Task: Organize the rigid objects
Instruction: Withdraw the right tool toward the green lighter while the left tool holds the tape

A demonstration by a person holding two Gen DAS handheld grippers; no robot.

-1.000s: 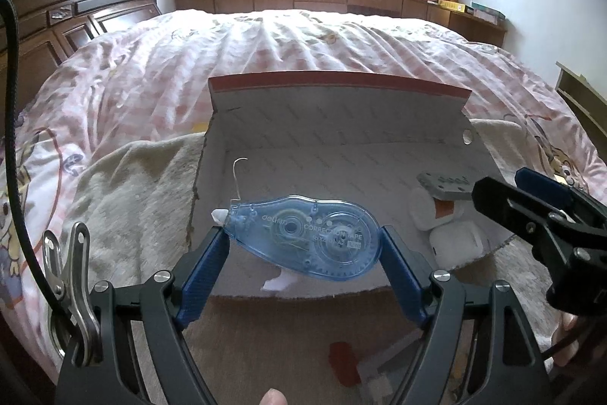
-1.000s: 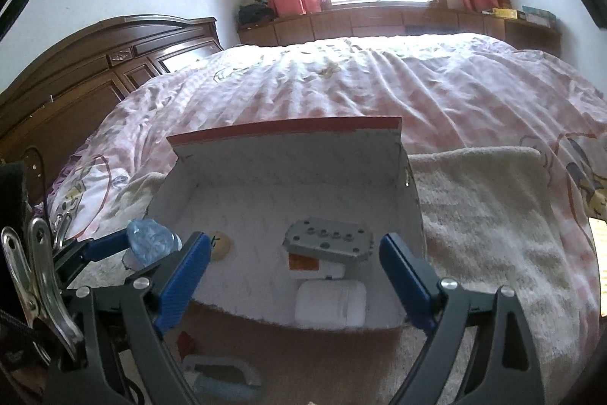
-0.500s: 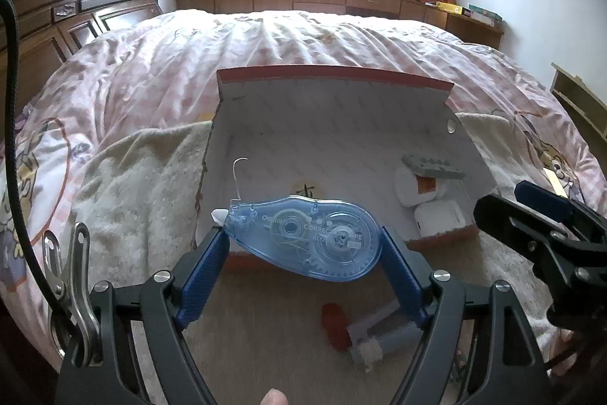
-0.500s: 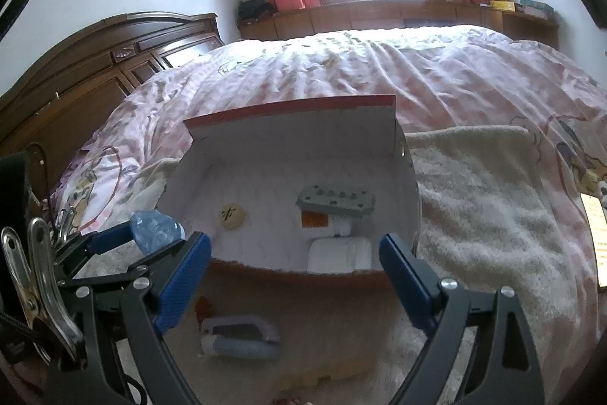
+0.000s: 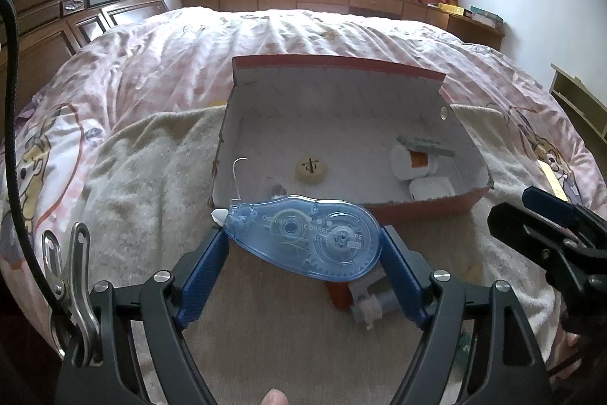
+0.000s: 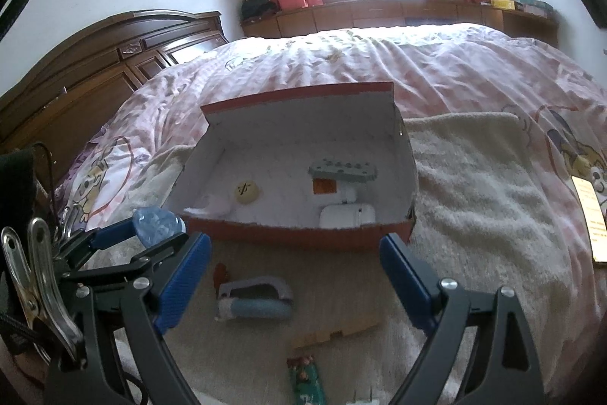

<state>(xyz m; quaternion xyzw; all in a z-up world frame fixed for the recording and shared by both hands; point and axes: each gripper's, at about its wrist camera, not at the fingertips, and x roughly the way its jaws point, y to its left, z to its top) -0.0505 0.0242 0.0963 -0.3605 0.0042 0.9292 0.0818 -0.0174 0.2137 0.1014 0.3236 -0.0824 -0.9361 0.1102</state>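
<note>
The left hand-held gripper (image 5: pixel 303 249) clamps a blue correction tape dispenser (image 5: pixel 303 240) lengthwise, held short of the red box (image 5: pixel 428 209) on the bed. To place it well, carry it over the near wall, lower toward the bare floor left of the round token (image 5: pixel 312 169), then release. The right hand-held gripper (image 6: pixel 296 264) hangs open and empty.

We read "deli" and "CORRECT…" on the blue correction tape dispenser (image 5: pixel 303 238); the round token's (image 5: pixel 311 169) dark mark is unreadable.
</note>
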